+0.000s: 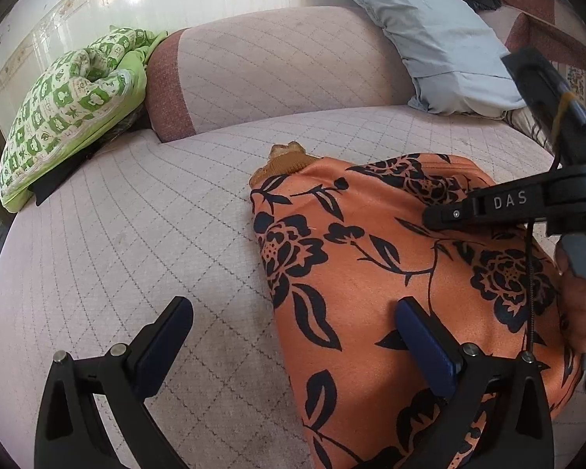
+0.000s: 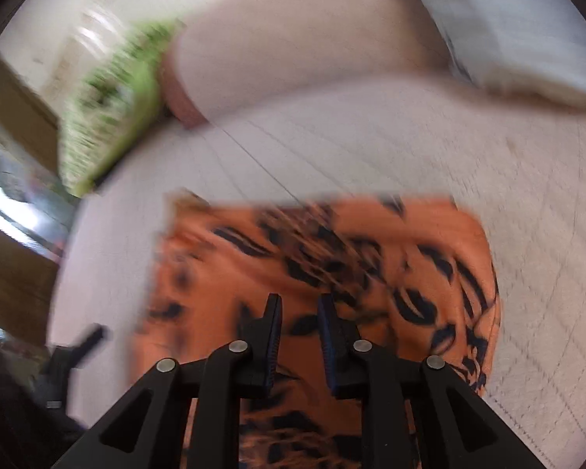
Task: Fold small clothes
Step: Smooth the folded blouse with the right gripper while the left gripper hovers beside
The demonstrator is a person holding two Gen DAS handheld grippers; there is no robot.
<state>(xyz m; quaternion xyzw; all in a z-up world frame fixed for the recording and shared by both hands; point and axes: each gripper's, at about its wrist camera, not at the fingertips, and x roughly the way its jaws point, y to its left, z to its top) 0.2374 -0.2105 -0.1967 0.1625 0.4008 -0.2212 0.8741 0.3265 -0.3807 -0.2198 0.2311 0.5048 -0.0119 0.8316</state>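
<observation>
My left claw [image 1: 293, 332] was spread wide, one finger over the bare sofa seat [image 1: 136, 234], the other over the orange flowered garment [image 1: 351, 273], nothing pinched. The garment lay on the seat from centre toward five o'clock, its ribbed collar at twelve of the cloth. My right claw [image 2: 300, 308] hung above the same garment [image 2: 222, 273], fingers close together with a narrow gap; blur kept me from telling whether cloth was caught. A green patterned quilt [image 1: 70, 109] sat at ten o'clock, a grey pillow [image 1: 429, 39] at one.
</observation>
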